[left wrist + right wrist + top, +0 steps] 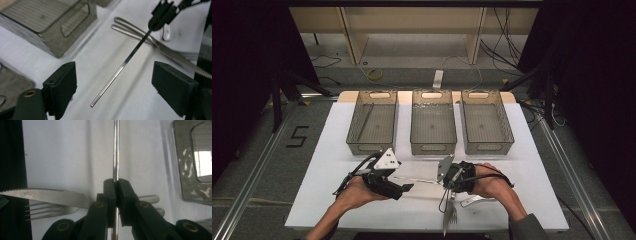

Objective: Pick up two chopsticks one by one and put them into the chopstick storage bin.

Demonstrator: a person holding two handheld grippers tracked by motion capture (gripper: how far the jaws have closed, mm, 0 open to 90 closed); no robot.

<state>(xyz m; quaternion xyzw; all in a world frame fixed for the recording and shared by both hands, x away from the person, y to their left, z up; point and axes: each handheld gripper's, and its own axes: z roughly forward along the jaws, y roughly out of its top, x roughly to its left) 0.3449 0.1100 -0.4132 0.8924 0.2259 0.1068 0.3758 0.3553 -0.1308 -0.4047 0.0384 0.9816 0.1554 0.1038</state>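
right gripper (116, 186) fingers pinching thin metal rod (120, 71) | left gripper (113, 82) fingers spread around its free end | rod: light, stiff, slick; grip mid-length, squarely

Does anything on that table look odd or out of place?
Nothing looks spilled or broken. The cutlery, a knife and a fork, lies crossed in a loose heap, and the right gripper holds a thin metal rod in mid-air.
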